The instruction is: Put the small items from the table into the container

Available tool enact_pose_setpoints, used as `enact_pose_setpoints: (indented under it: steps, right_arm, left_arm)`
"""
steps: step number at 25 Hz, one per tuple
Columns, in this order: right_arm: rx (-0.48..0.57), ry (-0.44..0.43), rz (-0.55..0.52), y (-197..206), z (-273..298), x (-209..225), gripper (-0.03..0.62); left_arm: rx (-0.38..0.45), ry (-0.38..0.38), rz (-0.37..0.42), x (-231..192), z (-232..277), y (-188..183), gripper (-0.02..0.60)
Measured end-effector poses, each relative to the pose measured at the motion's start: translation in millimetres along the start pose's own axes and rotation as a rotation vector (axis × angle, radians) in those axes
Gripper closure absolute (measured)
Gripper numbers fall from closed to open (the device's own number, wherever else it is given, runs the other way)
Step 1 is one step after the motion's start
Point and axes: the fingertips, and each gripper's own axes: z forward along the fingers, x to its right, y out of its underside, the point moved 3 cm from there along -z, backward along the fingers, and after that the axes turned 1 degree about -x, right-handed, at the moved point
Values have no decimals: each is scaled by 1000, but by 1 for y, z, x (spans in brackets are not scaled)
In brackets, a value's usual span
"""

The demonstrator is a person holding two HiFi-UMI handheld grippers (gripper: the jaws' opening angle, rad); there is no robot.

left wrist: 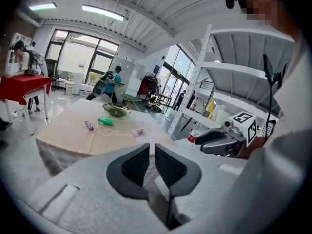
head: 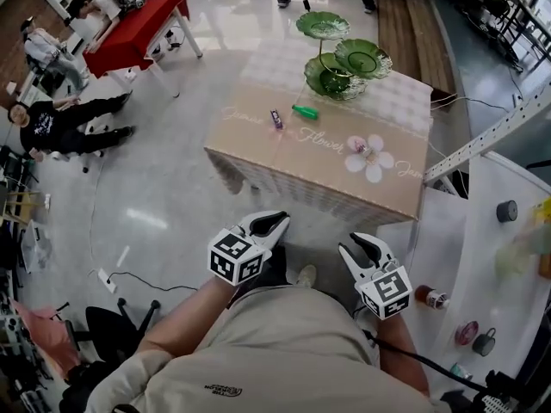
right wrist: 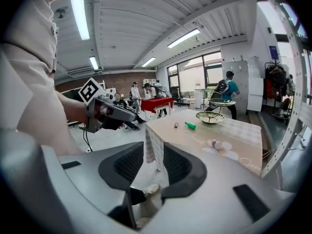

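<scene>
With nothing yet stowed, the small purple tube (head: 276, 120), green bottle-shaped piece (head: 305, 111) and pink trinket (head: 362, 150) lay on the beige flower-printed table (head: 258, 162) near the green tiered glass dish (head: 337, 58), well apart from the left gripper (head: 277, 221), jaws clenched empty, and the right gripper (head: 355, 244), jaws released wide.

Head view: from above the person, looking steeply down; left gripper (head: 274, 223) and right gripper (head: 362, 248) near, table (head: 318, 166) beyond.
Left gripper view: low, along its own jaws, table well ahead.
Right gripper view: likewise.
Shared by all three: table, tiered green dish (head: 340, 58). Each gripper view catches the other gripper.
</scene>
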Motion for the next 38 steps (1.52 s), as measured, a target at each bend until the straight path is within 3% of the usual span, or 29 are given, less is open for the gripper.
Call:
enact_pose_setpoints:
  steps: [9,15,22,30,38]
  right_arm:
    - [-4,135,72,-29,24,56,457]
    - [-3,245,142,-49,38,89,457]
    - [-29,344,241,-50,53,104,457]
    - [-67,429,314,-50,58,104,457]
    - [-90,485,353,-43,52,99,457]
  left_arm:
    - [-48,-74,-13,-109,67,-38,534]
    - [-116,-138,-76,-196,122,-55,488]
    - [-178,-228,-100,-279,180,-62,451]
    - [-258,-340,-108,-331,224,-48,406]
    - [-294,-402,-125,-349,241,-32,402]
